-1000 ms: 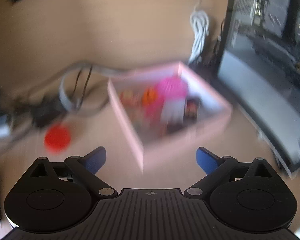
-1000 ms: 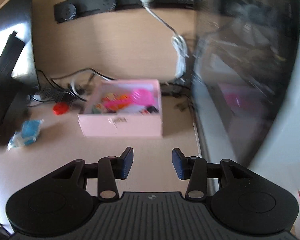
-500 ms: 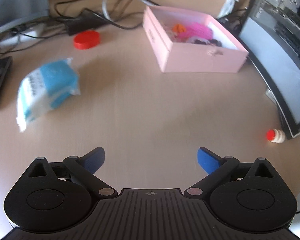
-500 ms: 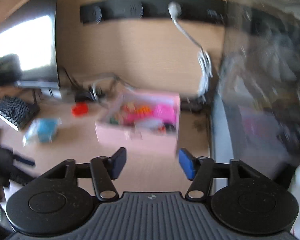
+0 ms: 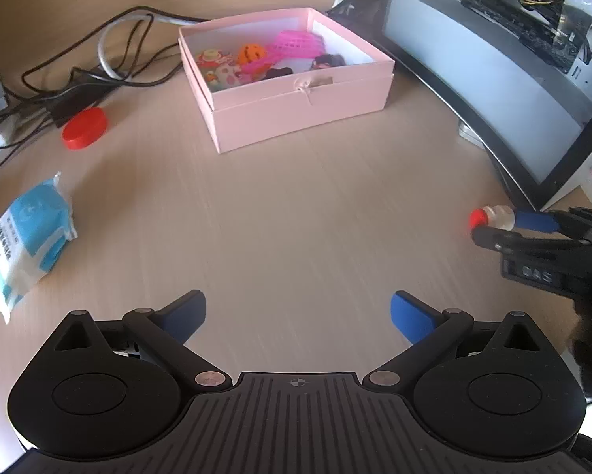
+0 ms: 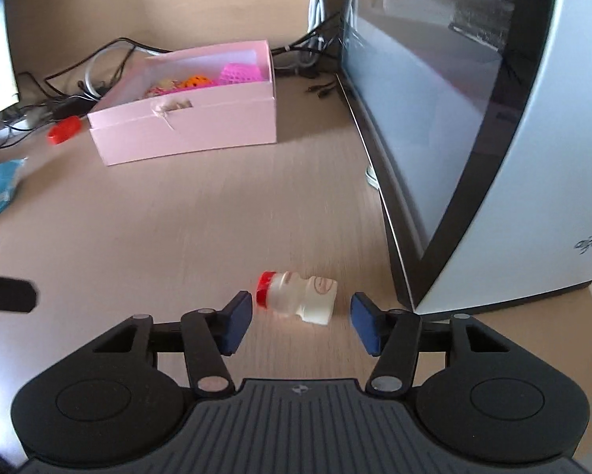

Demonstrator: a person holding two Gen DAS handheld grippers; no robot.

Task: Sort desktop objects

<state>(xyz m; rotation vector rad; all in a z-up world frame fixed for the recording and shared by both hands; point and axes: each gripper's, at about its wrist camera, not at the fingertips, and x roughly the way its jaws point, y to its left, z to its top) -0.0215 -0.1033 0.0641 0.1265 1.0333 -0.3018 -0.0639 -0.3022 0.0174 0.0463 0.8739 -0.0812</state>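
The right gripper is closing around a small red-capped bottle lying on the desk, pads not yet touching. The left gripper hangs wide, empty. The white computer case reads "aigo".

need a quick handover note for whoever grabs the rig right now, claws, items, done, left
Right claw: closing around the small bottle, which lies on its side on the desk; pads not touching yet.
Left claw: open, empty, over bare desk.
Pink box: open, already holds several small toys.
Still loose: the bottle, red lid, blue tissue pack.
Left to do: grip the bottle and box it, probably then the lid and pack.
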